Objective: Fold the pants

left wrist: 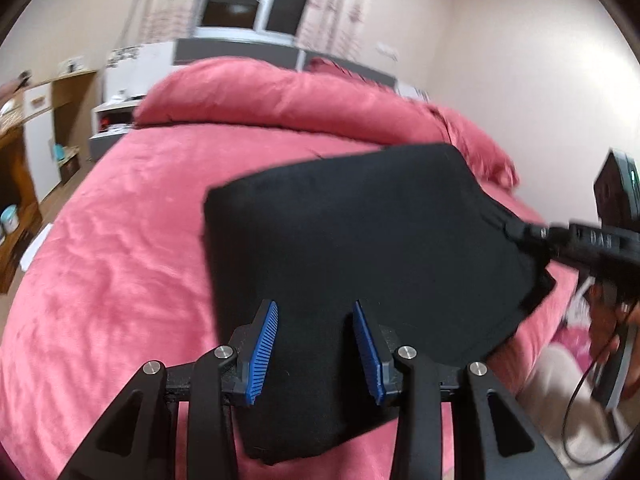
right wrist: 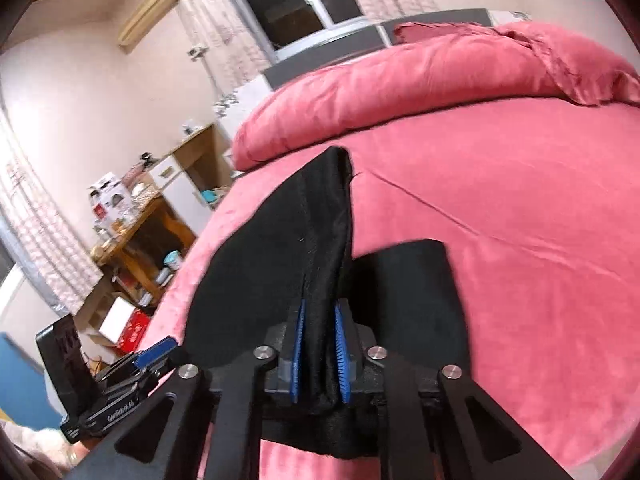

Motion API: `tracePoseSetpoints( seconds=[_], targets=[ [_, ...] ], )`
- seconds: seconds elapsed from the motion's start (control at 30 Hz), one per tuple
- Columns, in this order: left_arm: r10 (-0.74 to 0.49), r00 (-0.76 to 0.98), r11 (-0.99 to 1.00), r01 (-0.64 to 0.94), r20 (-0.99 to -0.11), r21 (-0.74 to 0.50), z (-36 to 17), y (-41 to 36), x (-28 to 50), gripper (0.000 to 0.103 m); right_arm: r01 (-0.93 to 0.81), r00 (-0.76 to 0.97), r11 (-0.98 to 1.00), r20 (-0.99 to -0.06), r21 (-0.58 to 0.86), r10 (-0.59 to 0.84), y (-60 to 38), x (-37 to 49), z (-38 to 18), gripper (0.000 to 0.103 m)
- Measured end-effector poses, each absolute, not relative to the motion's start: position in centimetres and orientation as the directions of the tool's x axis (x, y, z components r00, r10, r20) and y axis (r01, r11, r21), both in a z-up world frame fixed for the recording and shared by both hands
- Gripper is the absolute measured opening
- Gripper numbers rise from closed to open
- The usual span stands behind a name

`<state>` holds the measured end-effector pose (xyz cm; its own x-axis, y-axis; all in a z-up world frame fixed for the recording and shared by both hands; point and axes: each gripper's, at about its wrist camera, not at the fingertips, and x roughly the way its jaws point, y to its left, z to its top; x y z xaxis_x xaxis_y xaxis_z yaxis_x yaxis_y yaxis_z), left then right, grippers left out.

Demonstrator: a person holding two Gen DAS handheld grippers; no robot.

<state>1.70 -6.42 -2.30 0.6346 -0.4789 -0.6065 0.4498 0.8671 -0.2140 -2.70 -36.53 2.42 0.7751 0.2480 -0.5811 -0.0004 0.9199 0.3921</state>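
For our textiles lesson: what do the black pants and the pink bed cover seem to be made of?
Black pants: probably a soft matte knit; they drape limply, with stitched seams. Pink bed cover: likely plush fleece or velvet; fuzzy nap with patchy sheen.

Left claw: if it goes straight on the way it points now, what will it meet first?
Most likely the pants. The left claw is open, and the black cloth lies just past its tips on the bed. Depth is unclear, so I cannot tell whether it already touches the cloth.
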Motion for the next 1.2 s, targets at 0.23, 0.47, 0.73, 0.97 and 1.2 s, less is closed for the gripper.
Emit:
tracePoseSetpoints(
  seconds=[0.23,0.47,0.73,0.97,1.2],
  targets=[
    [-0.477,0.614,0.850,0.503,-0.629,-0.154,-3.1,-8.7,1.3,0.040,0.118,0.720,0.833,-0.624,0.540,0.303,-40.3,-2.5,-2.2,0.007],
    [-0.477,0.648,0.862,0.477,-0.595,-0.171,-2.7,-7.0,0.8,0.040,0.085,0.727,0.779,-0.573,0.621,0.377,-40.7,-3.3,-3.2,0.059],
    [-0.390,0.650,0.910,0.382,-0.652,-0.164,-4.7,-5.7,2.4,0.044,0.078,0.651,0.810,-0.645,0.582,0.401,-38.6,-0.6,-4.9,0.022],
    [-0.442,0.645,0.887,0.419,-0.624,-0.194,-3.4,-6.6,1.9,0.044,-0.021,0.747,0.887,-0.582,0.462,0.321,-37.0,-2.8,1.1,0.015],
    [-0.464,0.603,0.850,0.511,-0.649,-0.132,-3.9,-10.1,1.6,0.044,0.085,0.732,0.906,-0.643,0.415,0.226,-39.6,-3.5,0.4,0.015]
  ],
)
